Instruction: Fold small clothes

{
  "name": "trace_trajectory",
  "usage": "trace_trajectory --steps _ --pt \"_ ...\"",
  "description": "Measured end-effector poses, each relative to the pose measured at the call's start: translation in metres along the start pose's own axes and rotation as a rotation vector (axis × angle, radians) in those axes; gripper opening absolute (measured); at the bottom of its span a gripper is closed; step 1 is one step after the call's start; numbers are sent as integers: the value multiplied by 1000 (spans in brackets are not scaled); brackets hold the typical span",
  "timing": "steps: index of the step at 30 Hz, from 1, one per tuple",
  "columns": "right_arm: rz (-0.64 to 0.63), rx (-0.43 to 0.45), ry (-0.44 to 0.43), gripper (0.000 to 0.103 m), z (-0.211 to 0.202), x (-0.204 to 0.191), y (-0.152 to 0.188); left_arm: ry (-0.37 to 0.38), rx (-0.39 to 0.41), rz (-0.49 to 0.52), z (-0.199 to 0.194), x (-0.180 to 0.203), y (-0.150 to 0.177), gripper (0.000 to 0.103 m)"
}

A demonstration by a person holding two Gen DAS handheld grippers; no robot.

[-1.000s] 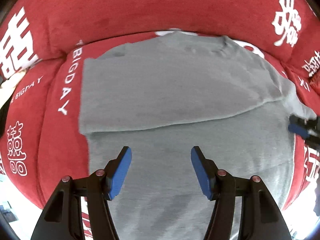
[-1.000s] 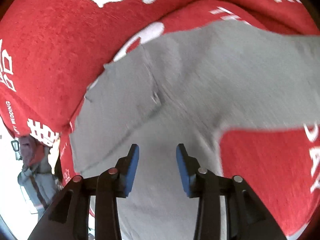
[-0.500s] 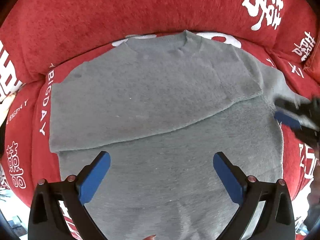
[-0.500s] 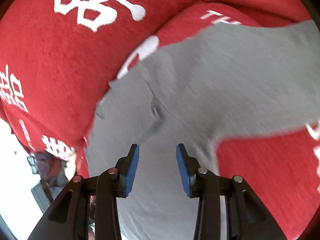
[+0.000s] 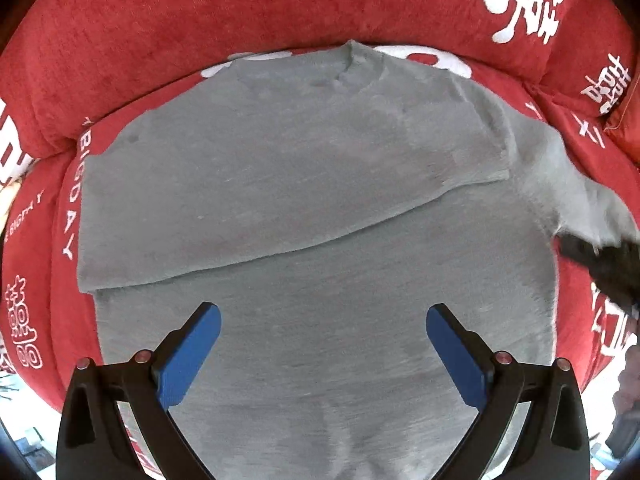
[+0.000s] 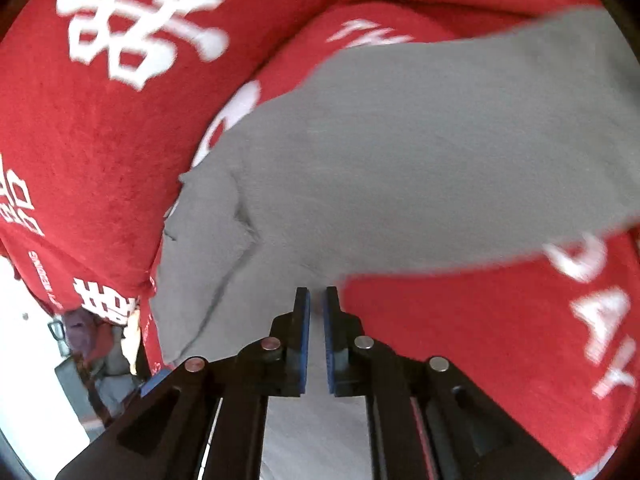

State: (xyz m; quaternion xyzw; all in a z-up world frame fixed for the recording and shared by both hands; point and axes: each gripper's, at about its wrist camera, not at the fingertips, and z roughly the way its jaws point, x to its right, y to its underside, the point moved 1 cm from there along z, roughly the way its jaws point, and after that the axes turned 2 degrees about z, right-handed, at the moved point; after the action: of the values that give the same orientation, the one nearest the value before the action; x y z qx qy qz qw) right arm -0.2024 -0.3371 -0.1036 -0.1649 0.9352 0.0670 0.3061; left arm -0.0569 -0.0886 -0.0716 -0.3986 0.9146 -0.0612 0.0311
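A grey T-shirt (image 5: 320, 208) lies flat on a red sofa cushion (image 5: 48, 280), neck toward the backrest, with one side folded across its body. My left gripper (image 5: 320, 344) is wide open and empty above the shirt's lower body. My right gripper (image 6: 316, 308) is shut on the grey sleeve cloth (image 6: 280, 304) at the shirt's right side. It shows as a dark blurred shape at the right edge of the left wrist view (image 5: 600, 264). The grey T-shirt (image 6: 400, 160) fills the middle of the right wrist view.
The red sofa backrest (image 5: 280, 8) with white characters curves behind the shirt. A red armrest (image 6: 80, 140) stands to the left in the right wrist view. The cushion's front edge (image 5: 24, 376) drops off at the lower left.
My right gripper has closed from open onto the sleeve cloth. My left gripper opened wide and pulled back from the shirt, so more of it shows.
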Motion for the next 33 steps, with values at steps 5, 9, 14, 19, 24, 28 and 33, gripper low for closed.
trace_trajectory --steps 5,9,14,19,24,28,33 --pt "140 98 21 45 -56 65 2 15 1 47 2 30 -7 103" --pt "305 279 62 45 -106 120 -7 43 1 86 4 59 -12 103" --pt "465 388 44 45 -126 171 -25 65 8 123 6 92 -19 103" --pt "456 408 -68 45 -114 169 -48 72 18 141 8 109 -28 103" --pt "496 386 -236 6 -104 166 -55 77 32 134 10 114 -37 103" --pt "472 380 -375 6 -110 143 -56 95 46 116 8 109 -41 103" --pt "395 373 -479 6 -116 93 -64 88 72 88 2 91 -45 103"
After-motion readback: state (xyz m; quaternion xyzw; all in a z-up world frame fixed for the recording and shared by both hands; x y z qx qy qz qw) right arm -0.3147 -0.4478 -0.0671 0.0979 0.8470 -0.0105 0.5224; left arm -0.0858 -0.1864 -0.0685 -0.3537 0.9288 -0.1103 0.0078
